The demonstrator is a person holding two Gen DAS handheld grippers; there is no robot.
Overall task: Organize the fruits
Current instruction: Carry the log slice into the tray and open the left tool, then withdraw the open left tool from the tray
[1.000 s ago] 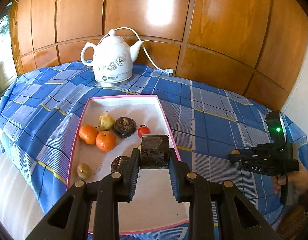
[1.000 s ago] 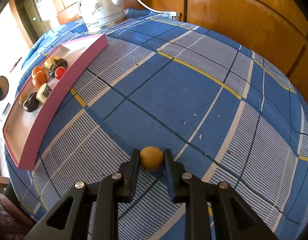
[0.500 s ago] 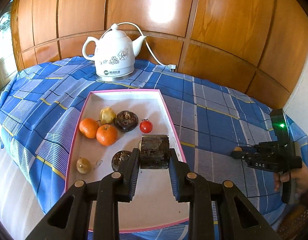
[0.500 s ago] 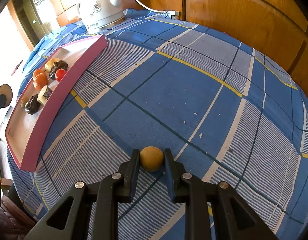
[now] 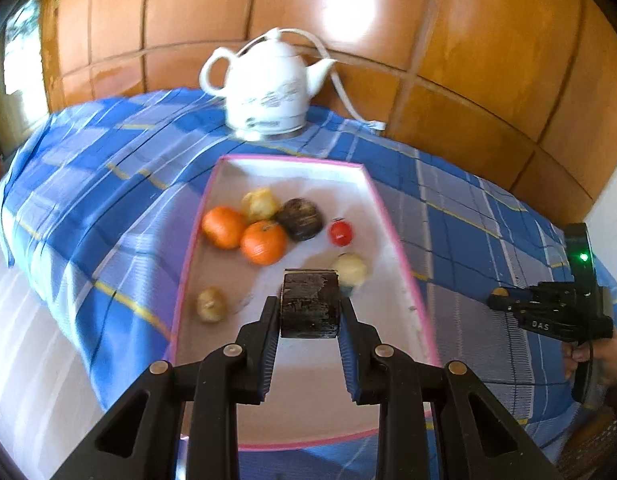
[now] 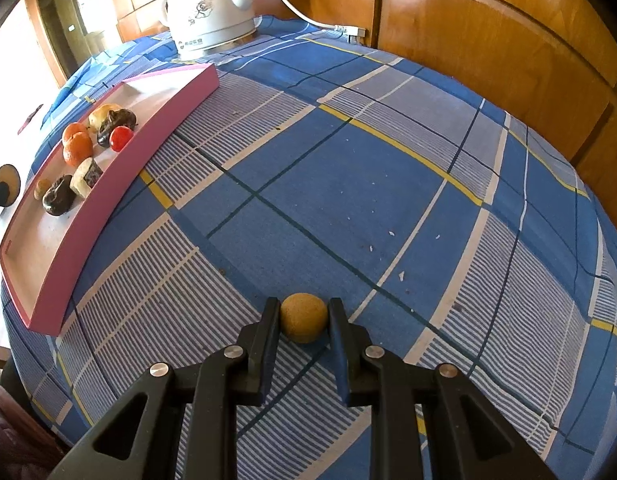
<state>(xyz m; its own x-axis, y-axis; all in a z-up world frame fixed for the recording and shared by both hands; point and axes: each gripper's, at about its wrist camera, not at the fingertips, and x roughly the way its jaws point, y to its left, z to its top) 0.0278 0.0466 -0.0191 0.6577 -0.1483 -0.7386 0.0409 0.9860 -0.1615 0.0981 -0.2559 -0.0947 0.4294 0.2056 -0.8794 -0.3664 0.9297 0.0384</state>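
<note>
My left gripper (image 5: 308, 303) is shut on a dark blocky piece of fruit (image 5: 310, 318), held above the near half of a pink-rimmed white tray (image 5: 390, 236). The tray holds two oranges (image 5: 263, 242), a yellow lumpy fruit (image 5: 260, 204), a dark round fruit (image 5: 300, 219), a small red fruit (image 5: 341, 233), a pale fruit (image 5: 350, 269) and a small brown one (image 5: 211, 305). My right gripper (image 6: 303, 308) is shut on a small tan ball-shaped fruit (image 6: 303, 322), low over the blue checked cloth (image 6: 348, 160), well to the right of the tray (image 6: 120, 184). A hand holds that gripper (image 5: 498, 293) at the right edge.
A white kettle (image 5: 268, 92) with a cord stands behind the tray's far end, against the wooden wall panels (image 5: 468, 60). The cloth drops off at the table's left and near edges. The left wrist view is motion-blurred.
The left gripper has carried the dark piece further over the tray. The pale fruit now shows beside it, and the dark fruit seen by its left finger is hidden. The right gripper has stayed put.
</note>
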